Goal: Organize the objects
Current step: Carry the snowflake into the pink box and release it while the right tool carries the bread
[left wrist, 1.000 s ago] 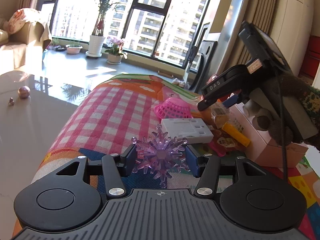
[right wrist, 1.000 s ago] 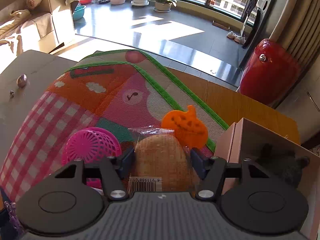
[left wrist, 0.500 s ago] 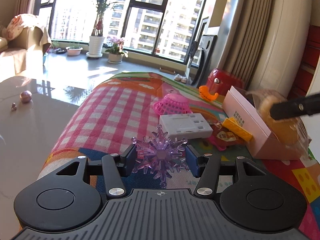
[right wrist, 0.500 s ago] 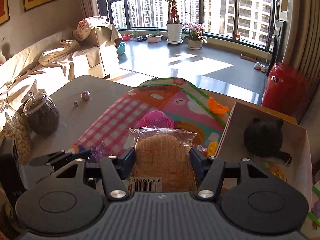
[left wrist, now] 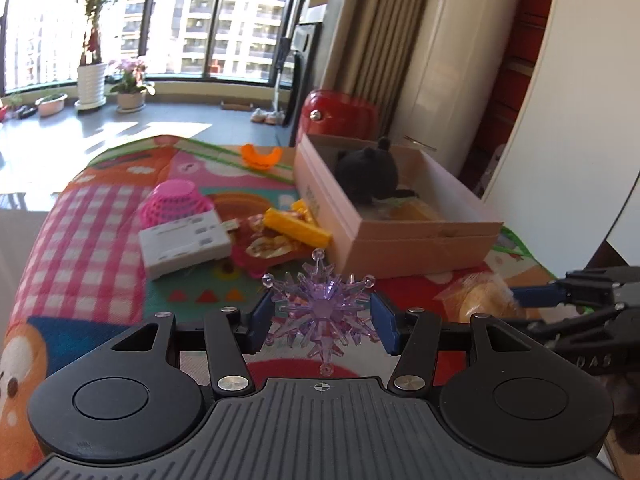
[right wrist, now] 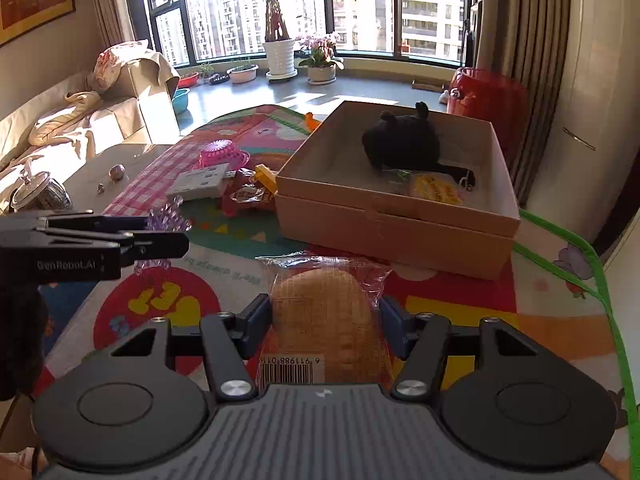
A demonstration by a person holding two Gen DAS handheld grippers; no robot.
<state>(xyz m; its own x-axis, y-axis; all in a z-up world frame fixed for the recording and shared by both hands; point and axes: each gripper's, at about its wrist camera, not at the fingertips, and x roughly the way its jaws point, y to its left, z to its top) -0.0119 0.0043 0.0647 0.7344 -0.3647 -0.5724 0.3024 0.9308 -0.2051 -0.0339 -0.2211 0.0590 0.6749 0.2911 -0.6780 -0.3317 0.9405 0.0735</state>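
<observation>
My left gripper (left wrist: 321, 322) is shut on a purple crystal star (left wrist: 320, 310), held above the colourful mat. My right gripper (right wrist: 325, 326) is shut on a wrapped bread bun (right wrist: 326, 320), held above the mat in front of the pink cardboard box (right wrist: 394, 226). The box (left wrist: 360, 236) holds a black plush toy (right wrist: 402, 142) and a yellow packet (right wrist: 434, 189). The right gripper with the bun (left wrist: 482, 298) shows at the right of the left wrist view. The left gripper with the star (right wrist: 166, 218) shows at the left of the right wrist view.
On the mat to the left of the box lie a pink mesh basket (left wrist: 174, 204), a white flat case (left wrist: 186, 246), a yellow bar (left wrist: 298, 230), a red snack packet (left wrist: 266, 250) and an orange pumpkin shape (left wrist: 261, 156). A glass jar (right wrist: 38, 196) stands on the grey table at left.
Both grippers have pulled back and turned toward the box, each keeping its object. The right gripper with the bun has dropped lower, to the right of the left gripper.
</observation>
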